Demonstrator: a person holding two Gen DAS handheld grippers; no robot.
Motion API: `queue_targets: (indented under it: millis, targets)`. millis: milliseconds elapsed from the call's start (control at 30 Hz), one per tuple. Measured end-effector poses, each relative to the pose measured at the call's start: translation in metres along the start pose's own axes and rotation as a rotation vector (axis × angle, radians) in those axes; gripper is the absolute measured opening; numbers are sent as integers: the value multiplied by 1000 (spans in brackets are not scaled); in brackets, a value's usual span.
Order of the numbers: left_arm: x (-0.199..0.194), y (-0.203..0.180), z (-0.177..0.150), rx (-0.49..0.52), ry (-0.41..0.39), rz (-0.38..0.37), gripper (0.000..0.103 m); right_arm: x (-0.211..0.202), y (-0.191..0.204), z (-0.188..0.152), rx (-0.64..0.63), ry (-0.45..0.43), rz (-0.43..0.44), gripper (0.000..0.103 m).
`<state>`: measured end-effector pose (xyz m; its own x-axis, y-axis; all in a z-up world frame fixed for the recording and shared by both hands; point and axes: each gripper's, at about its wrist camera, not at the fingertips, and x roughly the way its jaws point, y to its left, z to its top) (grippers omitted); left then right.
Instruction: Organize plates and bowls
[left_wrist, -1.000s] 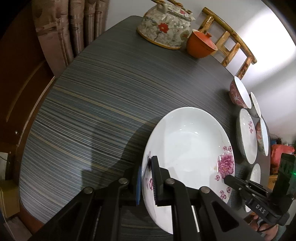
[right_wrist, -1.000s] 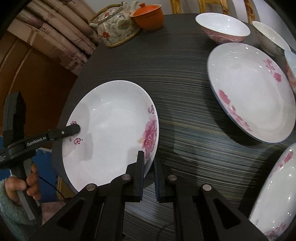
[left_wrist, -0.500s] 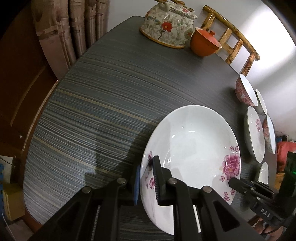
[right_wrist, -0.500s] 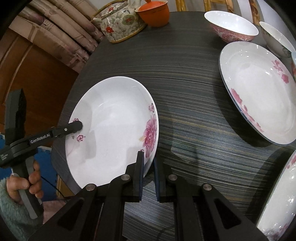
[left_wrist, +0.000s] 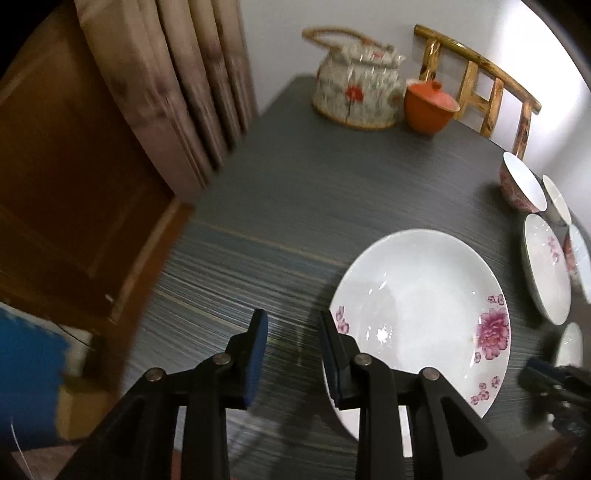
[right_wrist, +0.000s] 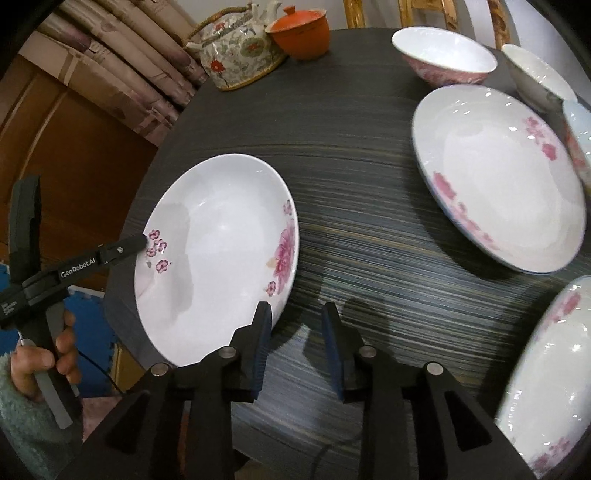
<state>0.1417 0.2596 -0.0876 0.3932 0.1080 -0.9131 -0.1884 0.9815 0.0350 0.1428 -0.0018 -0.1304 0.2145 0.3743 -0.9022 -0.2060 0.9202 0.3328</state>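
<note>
Where jaws gape: "GenRobot.AI" on left gripper (right_wrist: 122, 251)

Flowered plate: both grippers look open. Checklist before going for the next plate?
1. Left gripper open, nothing between its fingers: ok.
2. Right gripper open, nothing between its fingers: ok.
3. Flowered plate down on the table: ok, though close to the edge.
4. Both grippers clear of its rim: cannot tell; each has a finger right beside it.
5. Next plate empty, nothing over it: ok.
</note>
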Motion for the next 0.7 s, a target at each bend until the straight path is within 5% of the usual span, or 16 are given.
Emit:
queue_targets:
  millis: [233,700]
  targets:
    - [-45,-41,-8,76,-72,-28,41,-43,-24,-18,-64,-18,-6,27]
    - [-63,-166,-34,144,59,-324,42,-118,-123,-58,61,-65,-76,28]
